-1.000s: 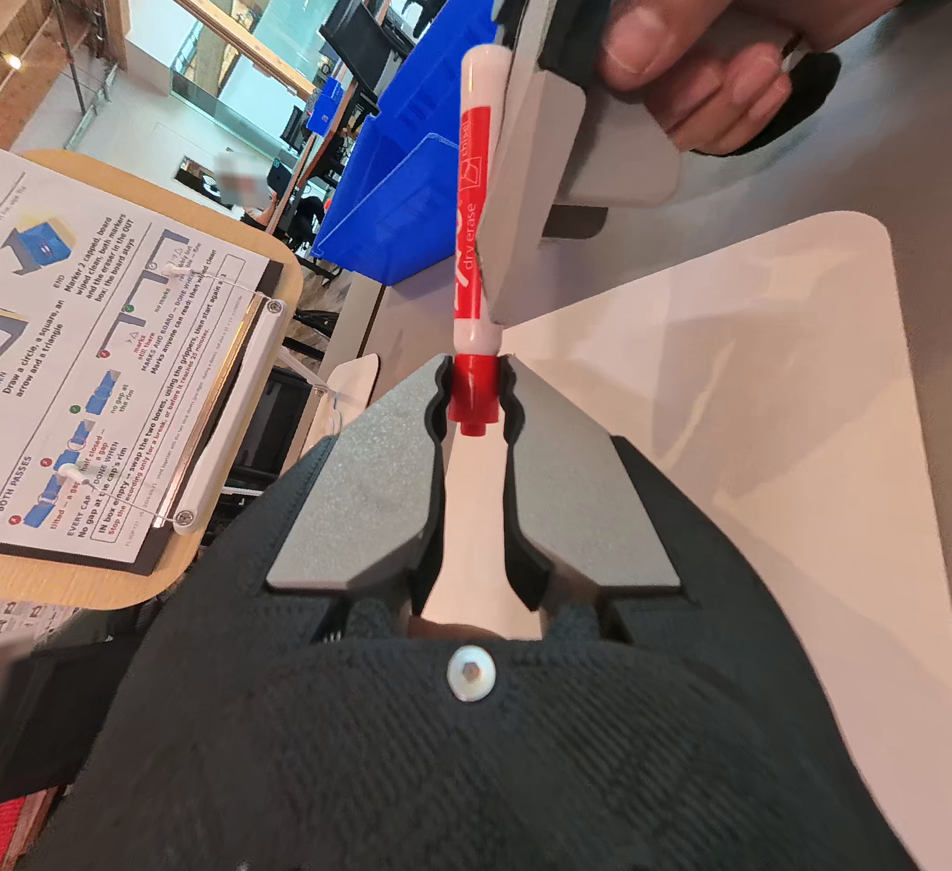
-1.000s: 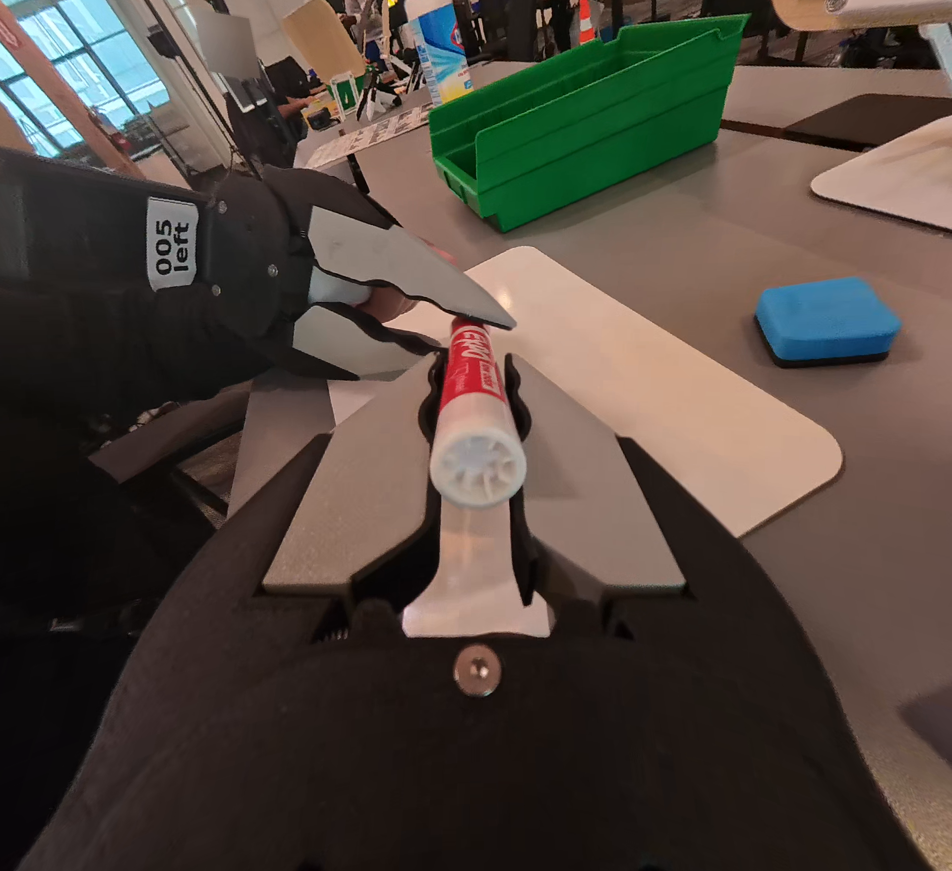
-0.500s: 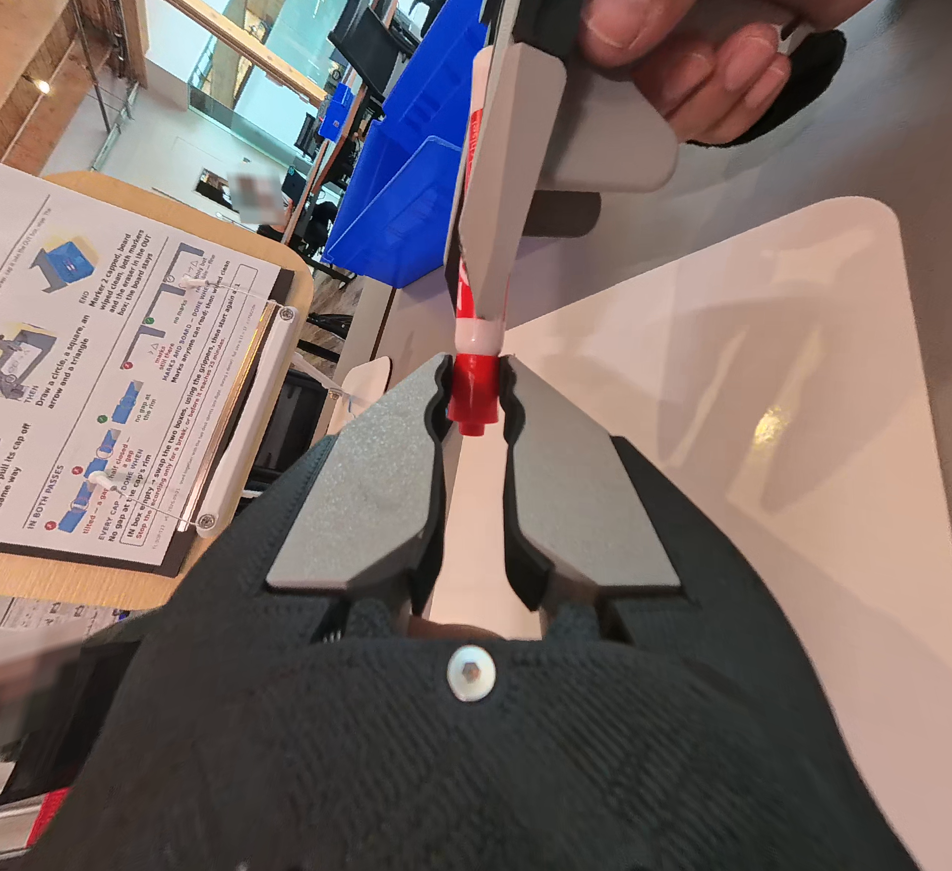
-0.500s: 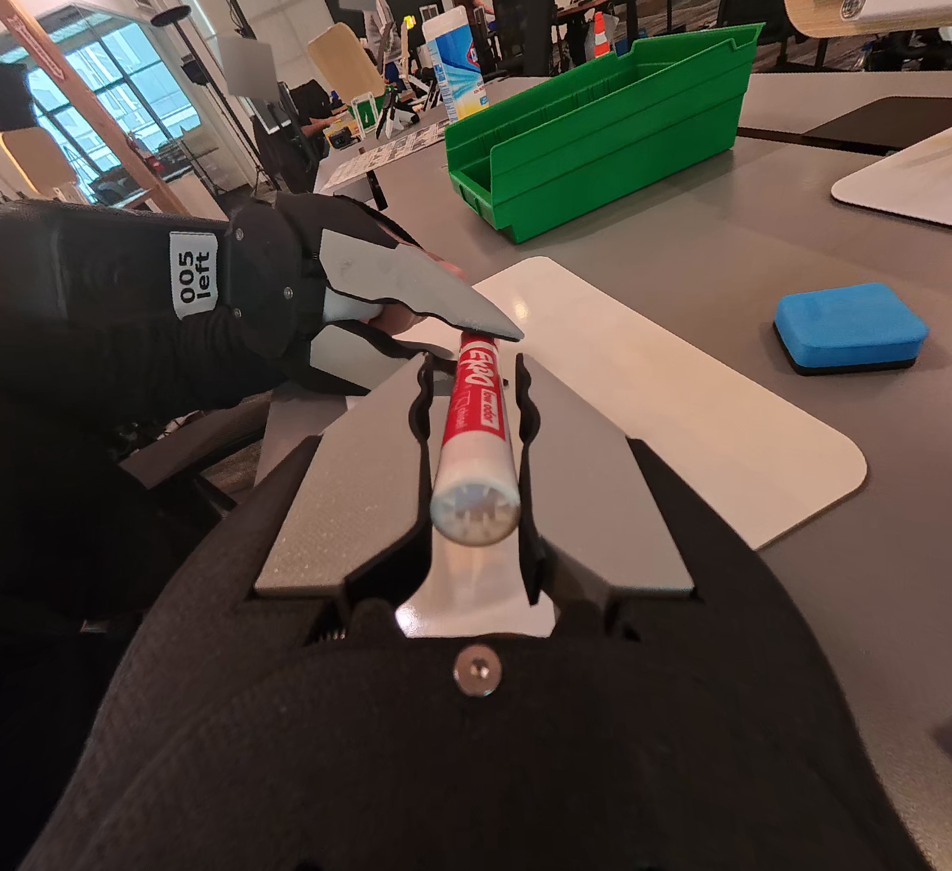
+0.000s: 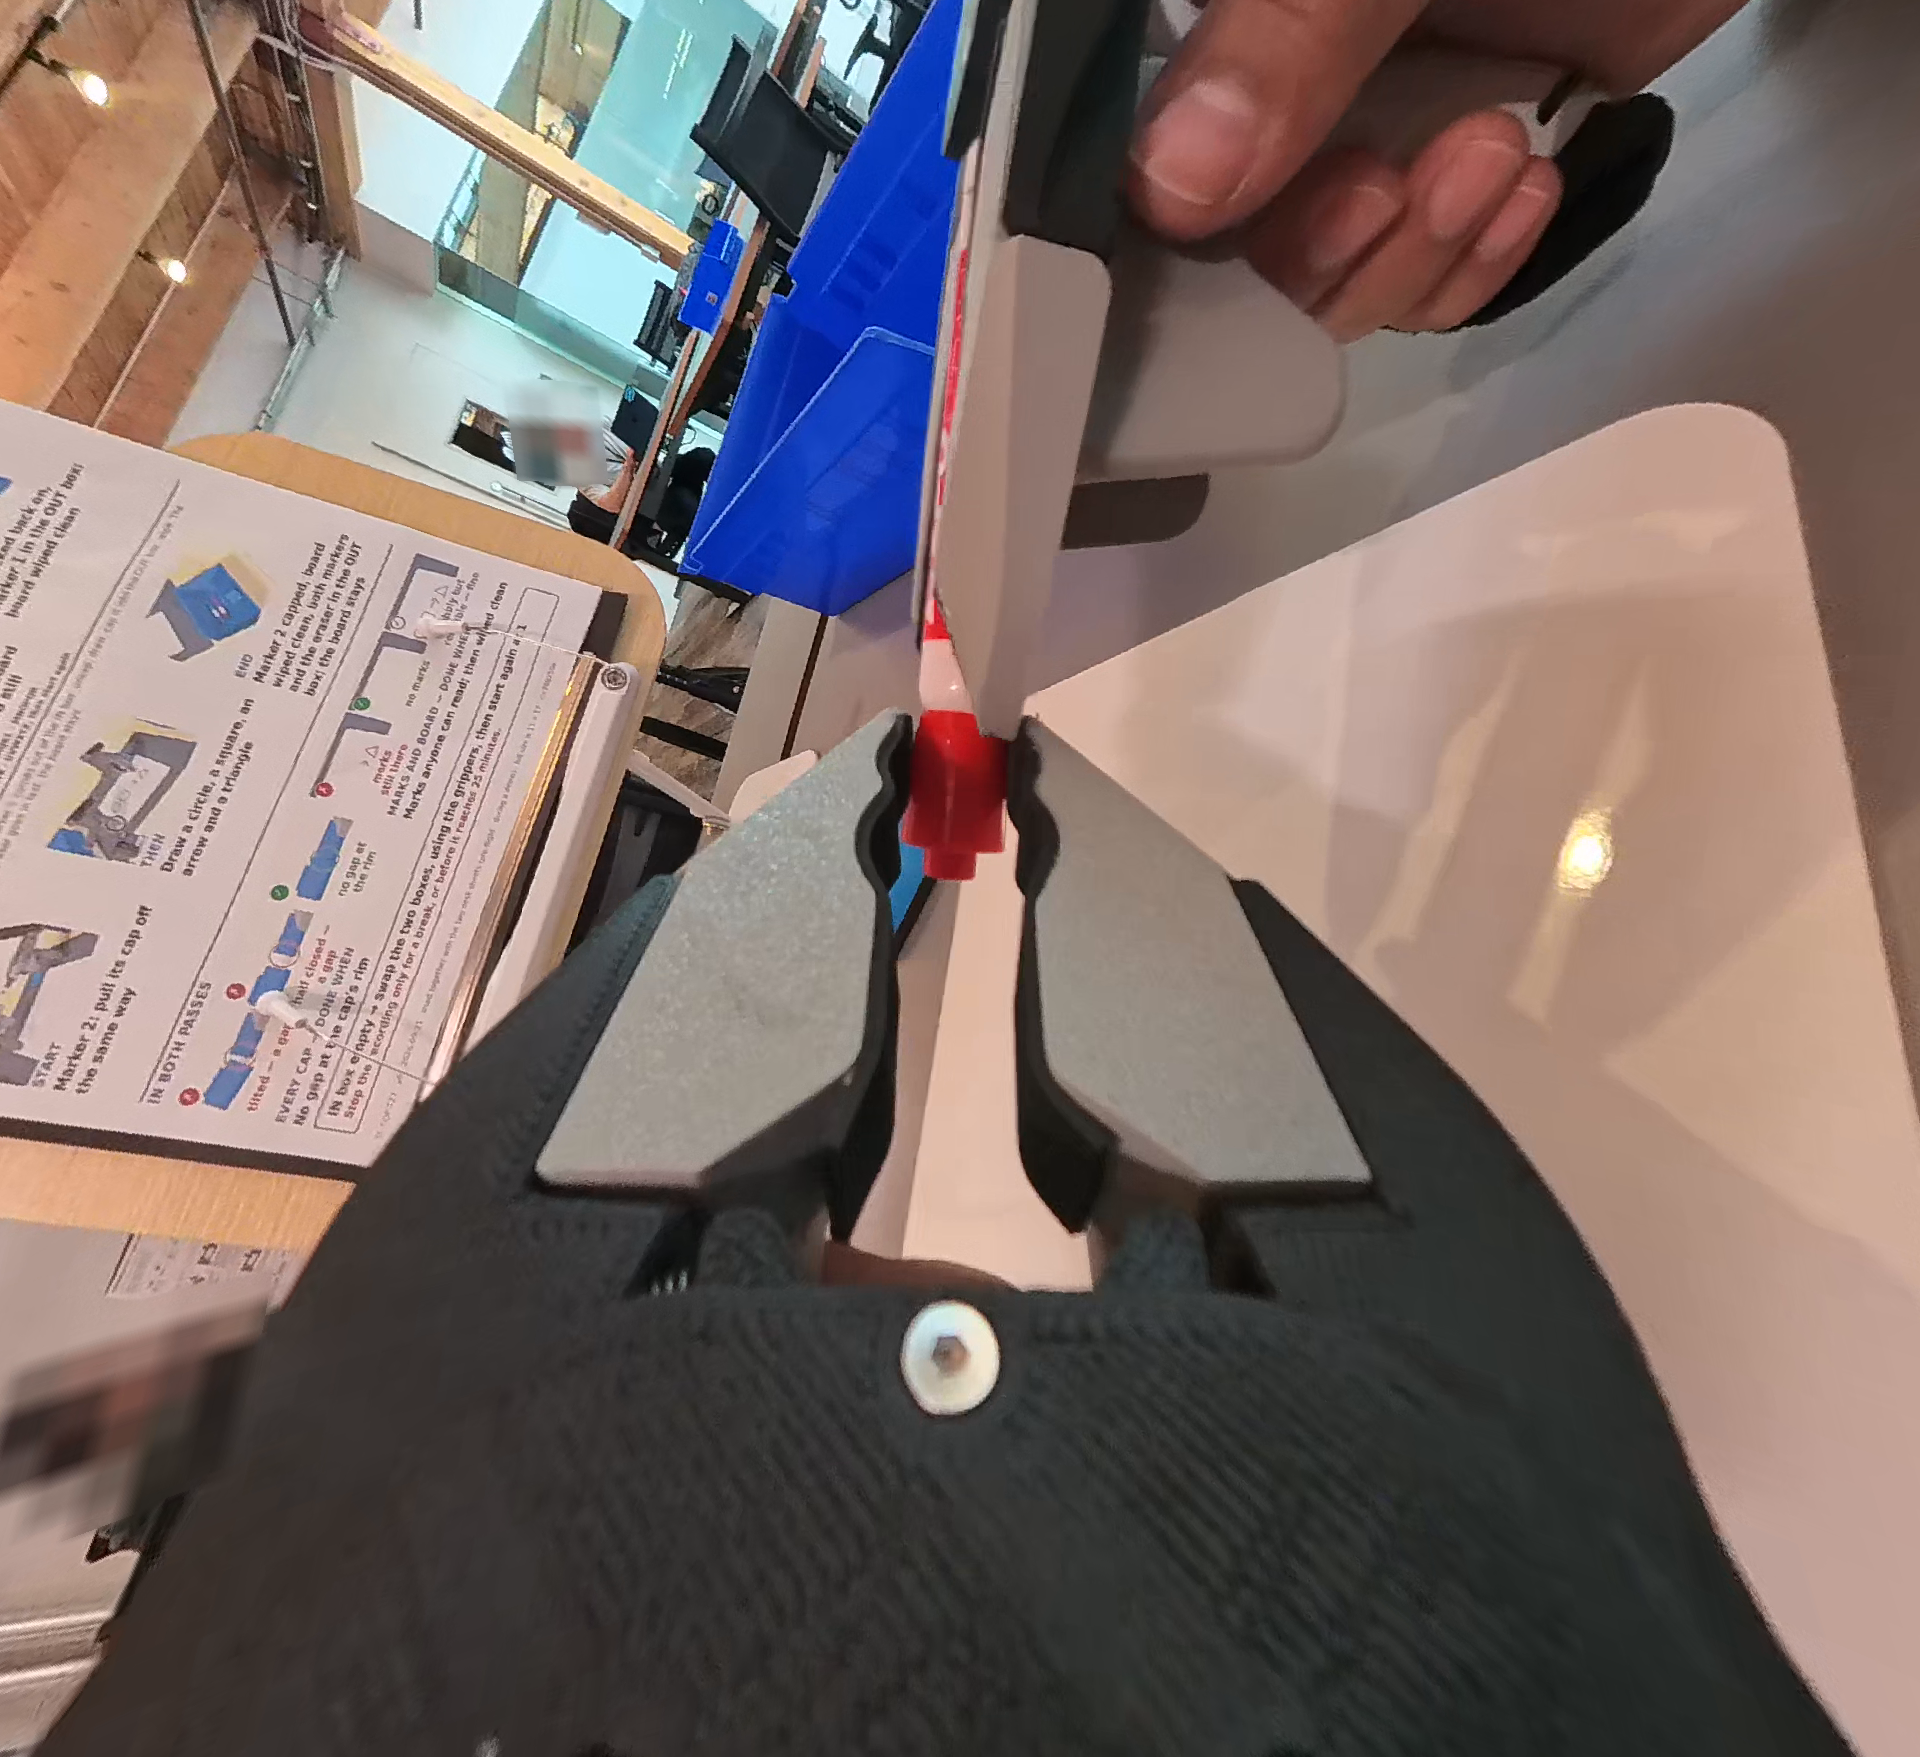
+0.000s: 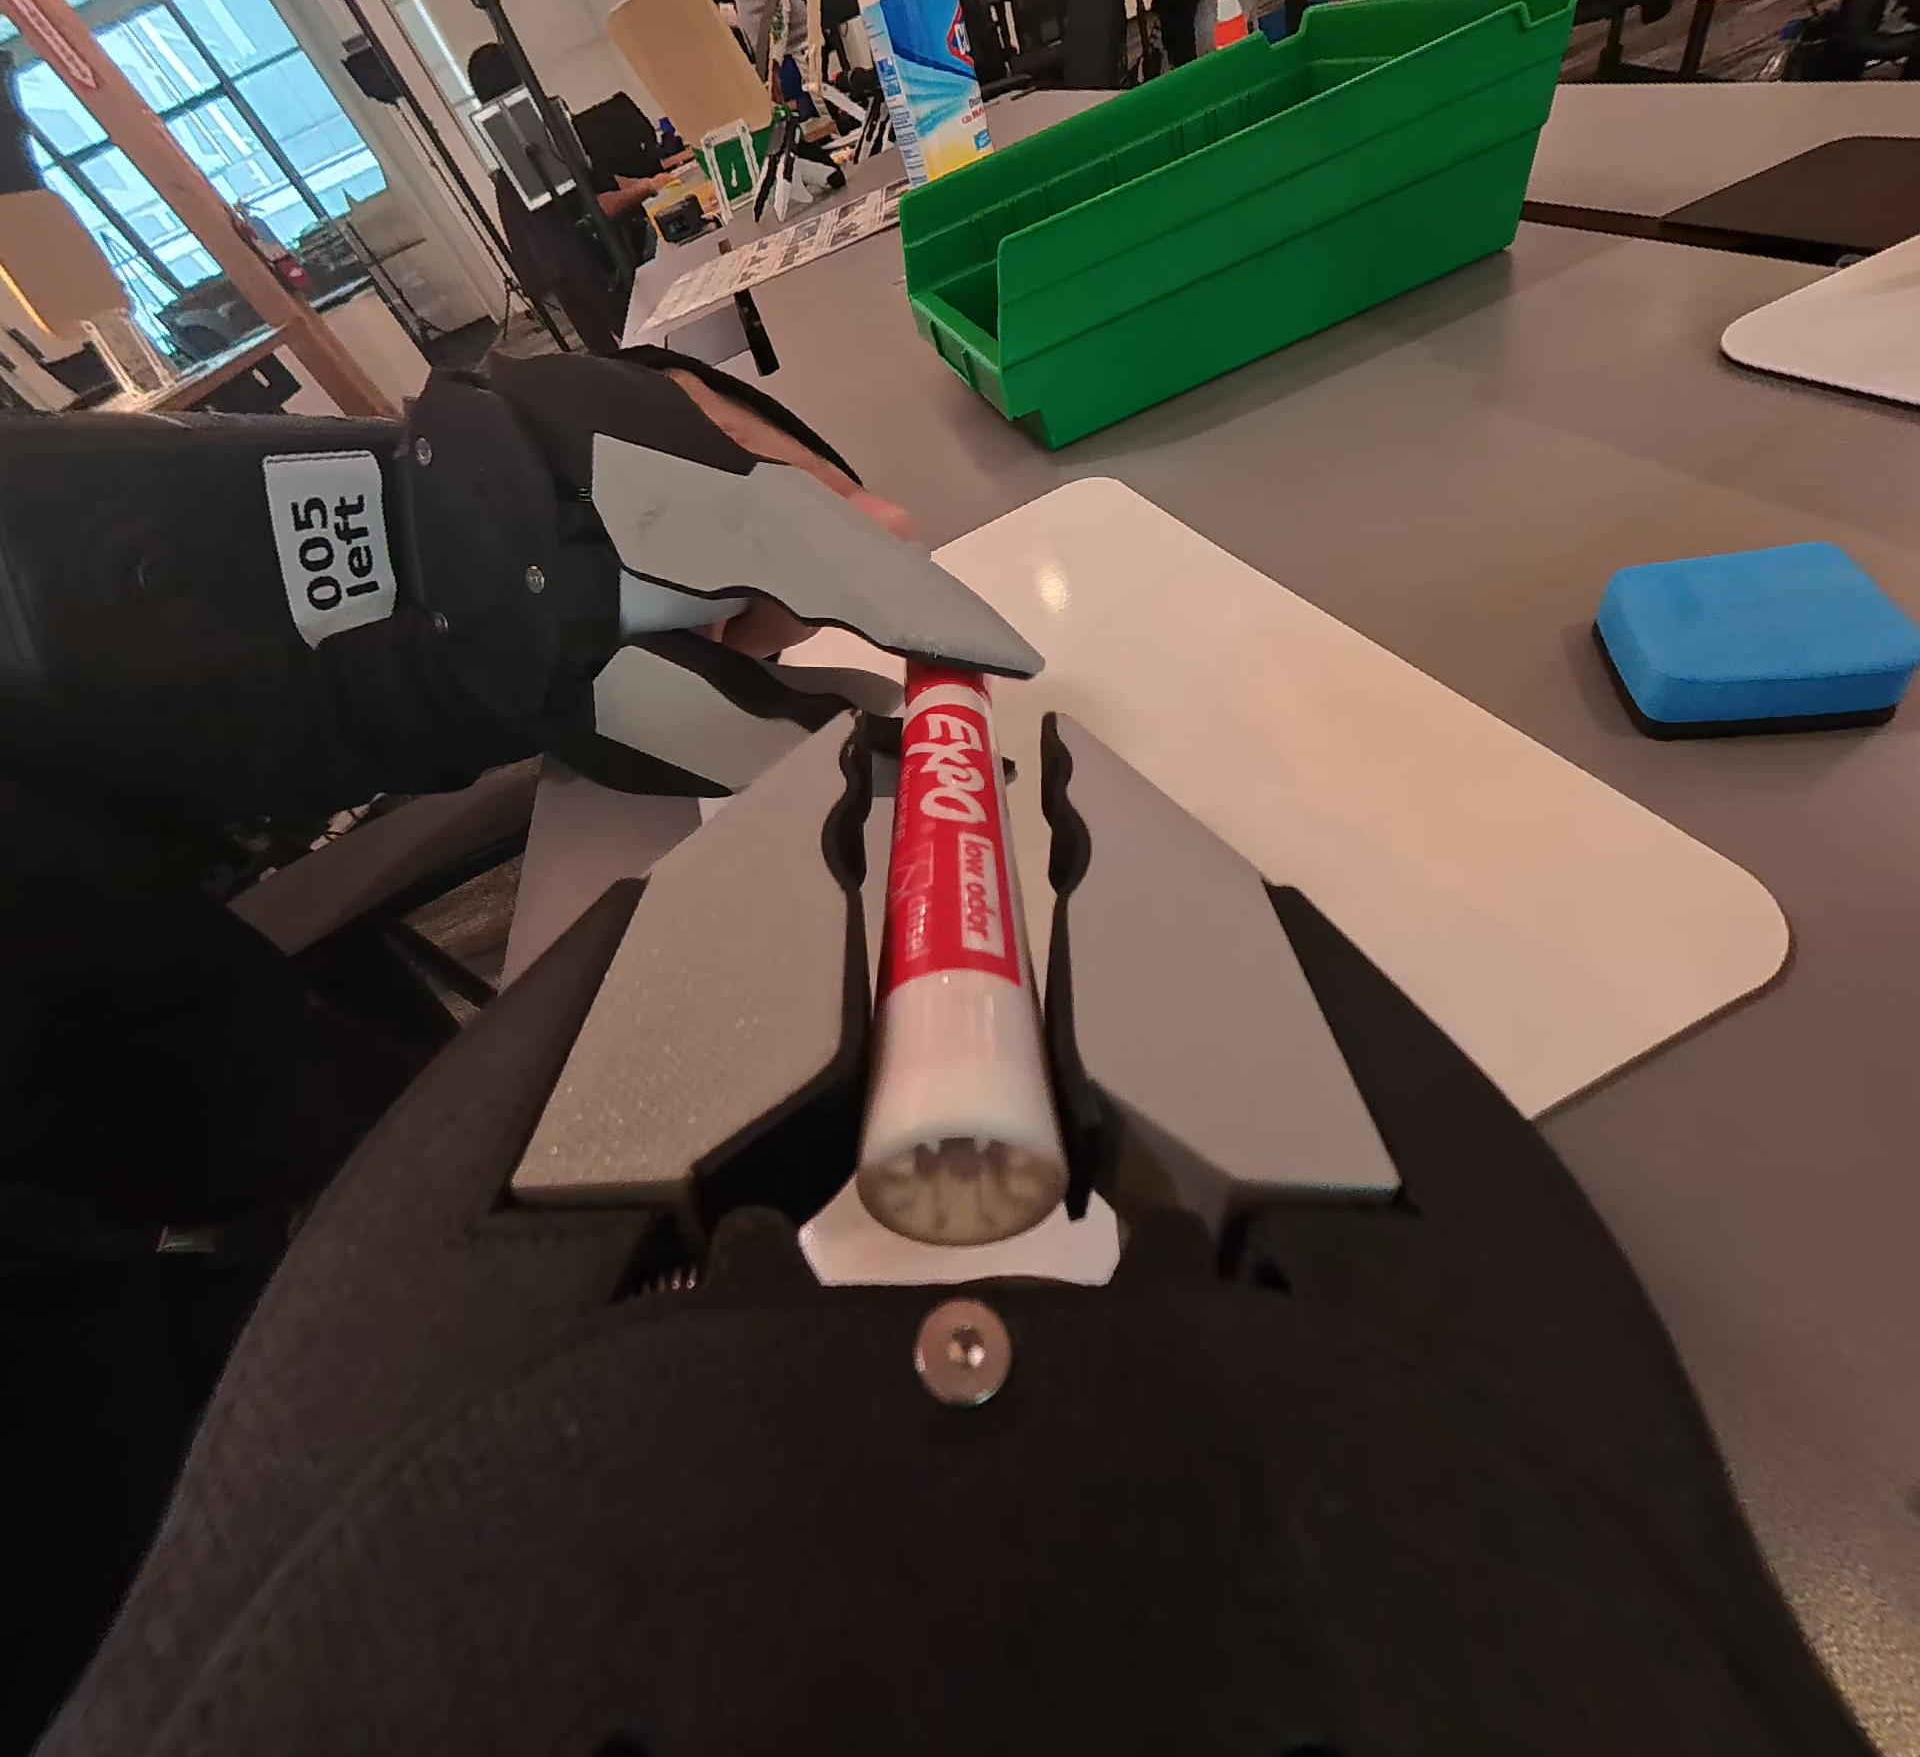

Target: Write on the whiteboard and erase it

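Note:
A red and white dry-erase marker [image 6: 951,876] is held level over the near left corner of the white whiteboard [image 6: 1351,772]. My right gripper [image 6: 951,731] is shut on its barrel, and the white rear end reaches back to the gripper's base. My left gripper [image 5: 954,741] is shut on the marker's red cap [image 5: 954,803]. In the right wrist view the left gripper [image 6: 961,684] comes in from the left and covers the cap. In the left wrist view the right gripper's finger [image 5: 997,512] hides most of the barrel and nearly touches my left fingertips. A blue eraser [image 6: 1756,632] lies on the table right of the board.
A green bin [image 6: 1247,253] stands behind the board, with a wipes canister [image 6: 925,55] beyond it. A blue bin [image 5: 831,460] and a clipboard with an instruction sheet [image 5: 260,824] are on the left gripper's side. A second white board [image 6: 1849,336] lies far right. A hand [image 5: 1403,97] holds the right gripper. The tips of both grippers are at nearly the same place. From either gripper's tips it is about 20 cm to the blue eraser [image 6: 1756,632].
The right gripper has slid forward along the barrel toward the cap, so the marker's rear end now sits deeper between its fingers. The left gripper has stayed shut on the cap.

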Action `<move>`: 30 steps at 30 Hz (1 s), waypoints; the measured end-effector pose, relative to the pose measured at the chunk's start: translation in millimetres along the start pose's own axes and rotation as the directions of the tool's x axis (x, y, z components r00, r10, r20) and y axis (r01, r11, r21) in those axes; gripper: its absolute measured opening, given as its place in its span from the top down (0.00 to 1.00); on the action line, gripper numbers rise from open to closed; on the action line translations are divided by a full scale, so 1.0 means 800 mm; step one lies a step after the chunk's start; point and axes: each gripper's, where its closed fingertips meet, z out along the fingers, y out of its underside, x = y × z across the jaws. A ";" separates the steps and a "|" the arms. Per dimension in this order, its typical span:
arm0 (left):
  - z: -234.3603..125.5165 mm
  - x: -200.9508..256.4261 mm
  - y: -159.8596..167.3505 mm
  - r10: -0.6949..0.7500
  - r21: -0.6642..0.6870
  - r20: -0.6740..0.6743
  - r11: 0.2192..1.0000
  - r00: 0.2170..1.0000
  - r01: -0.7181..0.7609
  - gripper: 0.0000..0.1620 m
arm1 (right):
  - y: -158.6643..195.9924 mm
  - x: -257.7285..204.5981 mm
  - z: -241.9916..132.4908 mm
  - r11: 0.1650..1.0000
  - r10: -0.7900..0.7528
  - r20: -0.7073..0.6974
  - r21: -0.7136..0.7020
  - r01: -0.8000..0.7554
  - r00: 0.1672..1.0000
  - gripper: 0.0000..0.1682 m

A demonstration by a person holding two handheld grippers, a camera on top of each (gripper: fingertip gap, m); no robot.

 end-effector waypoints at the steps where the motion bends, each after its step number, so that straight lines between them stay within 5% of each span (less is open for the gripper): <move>1: 0.000 0.000 0.000 -0.005 -0.002 -0.003 1.000 1.000 0.005 0.90 | 0.000 0.000 0.000 1.000 -0.002 -0.003 0.000 0.002 1.000 0.82; 30: 0.001 0.002 -0.004 -0.003 0.002 0.000 1.000 1.000 0.003 0.90 | 0.000 -0.001 0.006 1.000 0.023 0.011 0.004 -0.023 1.000 0.82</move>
